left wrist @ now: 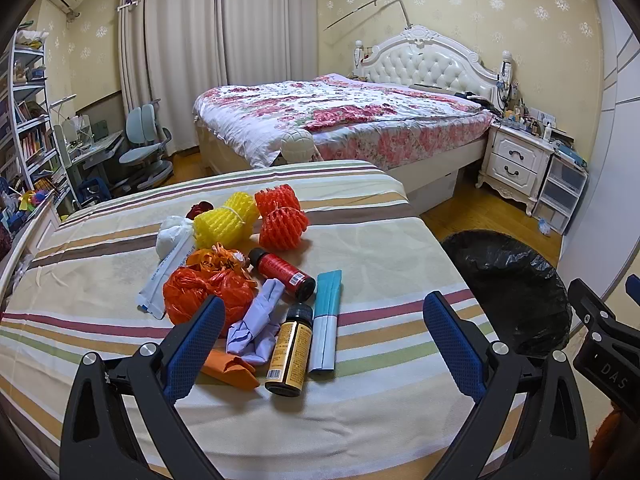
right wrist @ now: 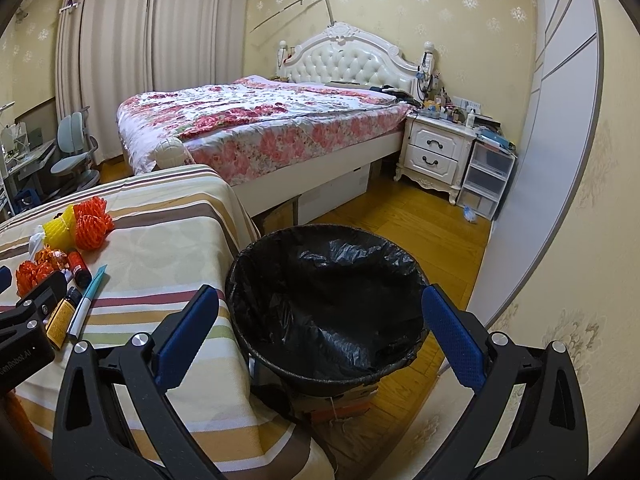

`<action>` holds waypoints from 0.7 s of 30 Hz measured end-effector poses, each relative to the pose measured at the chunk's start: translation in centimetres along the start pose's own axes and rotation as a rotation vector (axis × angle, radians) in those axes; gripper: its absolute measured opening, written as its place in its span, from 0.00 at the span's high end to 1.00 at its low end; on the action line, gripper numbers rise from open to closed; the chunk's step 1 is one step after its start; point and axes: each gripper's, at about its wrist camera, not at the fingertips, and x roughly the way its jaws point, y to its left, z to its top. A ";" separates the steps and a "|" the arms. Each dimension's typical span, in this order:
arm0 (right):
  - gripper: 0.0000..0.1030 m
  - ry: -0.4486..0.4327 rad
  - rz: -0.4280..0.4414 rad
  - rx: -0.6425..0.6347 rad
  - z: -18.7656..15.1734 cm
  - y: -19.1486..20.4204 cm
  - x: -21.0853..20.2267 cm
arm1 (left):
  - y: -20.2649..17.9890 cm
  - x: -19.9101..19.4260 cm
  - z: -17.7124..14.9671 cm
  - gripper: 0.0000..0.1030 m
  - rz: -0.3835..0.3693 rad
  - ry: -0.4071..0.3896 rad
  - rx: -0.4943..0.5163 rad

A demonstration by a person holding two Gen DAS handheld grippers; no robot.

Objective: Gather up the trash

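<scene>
A pile of trash lies on the striped cloth (left wrist: pixel 380 400): an orange plastic bag (left wrist: pixel 200 290), a lilac crumpled paper (left wrist: pixel 258 326), an amber bottle (left wrist: pixel 290 350), a red bottle (left wrist: pixel 282 272), a teal tube (left wrist: pixel 326 320), yellow foam nets (left wrist: pixel 226 220) and orange foam nets (left wrist: pixel 282 218). My left gripper (left wrist: pixel 324 328) is open just in front of the pile, nothing held. My right gripper (right wrist: pixel 320 320) is open above the black-lined bin (right wrist: pixel 324 308), beside the cloth's right edge (right wrist: pixel 224 280). The same trash, among it the orange foam nets (right wrist: pixel 92 222), shows at the left of the right wrist view.
A white packet (left wrist: pixel 168 272) and white wad (left wrist: pixel 172 232) lie left of the pile. A flowered bed (left wrist: pixel 340 120), a white nightstand (right wrist: pixel 436 156) and plastic drawers (right wrist: pixel 486 182) stand behind. A desk chair (left wrist: pixel 146 148) and bookshelf (left wrist: pixel 28 120) are at the left. A wardrobe (right wrist: pixel 560 120) lines the right.
</scene>
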 end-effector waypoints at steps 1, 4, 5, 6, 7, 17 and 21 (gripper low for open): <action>0.04 0.000 0.000 0.000 0.0 0.0 0.0 | 0.0 0.0 0.1 0.06 0.000 0.000 -0.001; 0.04 0.000 0.000 0.000 0.0 0.0 0.0 | 0.0 0.0 0.1 0.06 0.001 0.000 -0.001; 0.04 0.000 0.001 0.000 0.0 0.0 0.0 | 0.0 0.0 0.1 0.06 0.000 0.000 -0.001; 0.04 0.000 0.001 0.000 0.0 0.0 0.0 | 0.0 0.0 0.1 0.06 0.000 0.000 -0.001; 0.04 0.000 0.000 0.000 0.0 0.0 0.0 | 0.0 0.0 0.1 0.06 0.000 0.000 0.000; 0.04 0.002 0.001 0.001 0.0 -0.1 0.1 | 0.1 0.0 0.1 0.06 0.000 0.001 -0.001; 0.04 0.002 0.001 0.001 0.0 -0.1 0.1 | 0.1 0.0 0.1 0.06 -0.001 0.002 -0.001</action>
